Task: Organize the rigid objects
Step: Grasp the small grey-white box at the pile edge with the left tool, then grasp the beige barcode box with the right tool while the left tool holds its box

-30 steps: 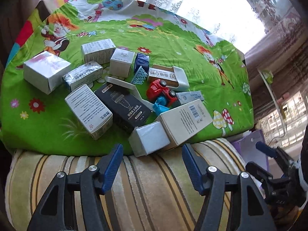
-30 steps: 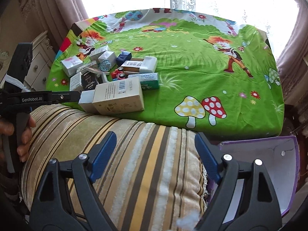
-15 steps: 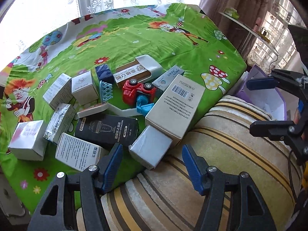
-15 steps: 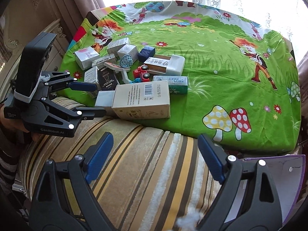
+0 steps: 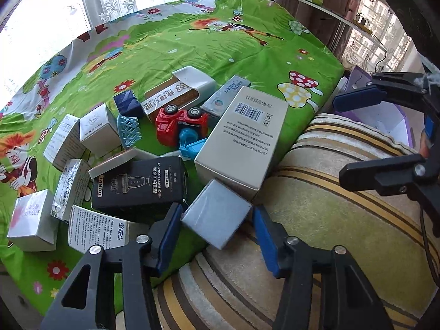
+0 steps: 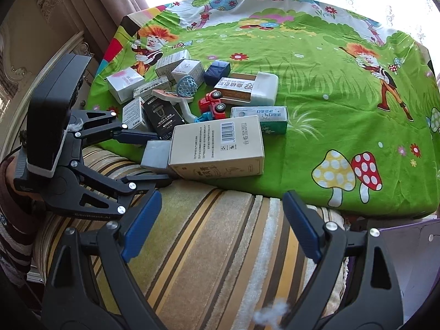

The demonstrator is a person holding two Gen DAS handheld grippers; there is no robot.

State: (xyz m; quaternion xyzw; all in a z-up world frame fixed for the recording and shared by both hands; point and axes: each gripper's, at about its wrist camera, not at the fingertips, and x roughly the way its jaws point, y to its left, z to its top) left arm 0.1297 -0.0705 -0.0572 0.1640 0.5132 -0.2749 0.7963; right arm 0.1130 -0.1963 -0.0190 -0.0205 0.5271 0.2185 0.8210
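A pile of several boxes and toys lies on the green cartoon cloth (image 5: 247,41). A small silver-grey box (image 5: 216,217) sits at the cloth's near edge, between the open jaws of my left gripper (image 5: 217,236), which do not touch it; it also shows in the right wrist view (image 6: 156,154). Behind it lie a large beige barcode box (image 5: 242,137), a black DORMI box (image 5: 140,184) and a red toy truck (image 5: 181,122). My right gripper (image 6: 220,225) is open and empty over the striped cushion (image 6: 220,247). The left gripper also shows in the right wrist view (image 6: 148,156).
Several white boxes (image 5: 96,129) lie at the pile's left. A white and brown pack (image 5: 178,93) and a green box (image 6: 261,115) lie behind. A purple box (image 6: 407,247) stands right of the cushion. A cabinet (image 6: 41,68) stands at the left.
My left gripper has swung right and moved in until its open jaws flank the small silver-grey box. My right gripper has drifted a little closer to the pile.
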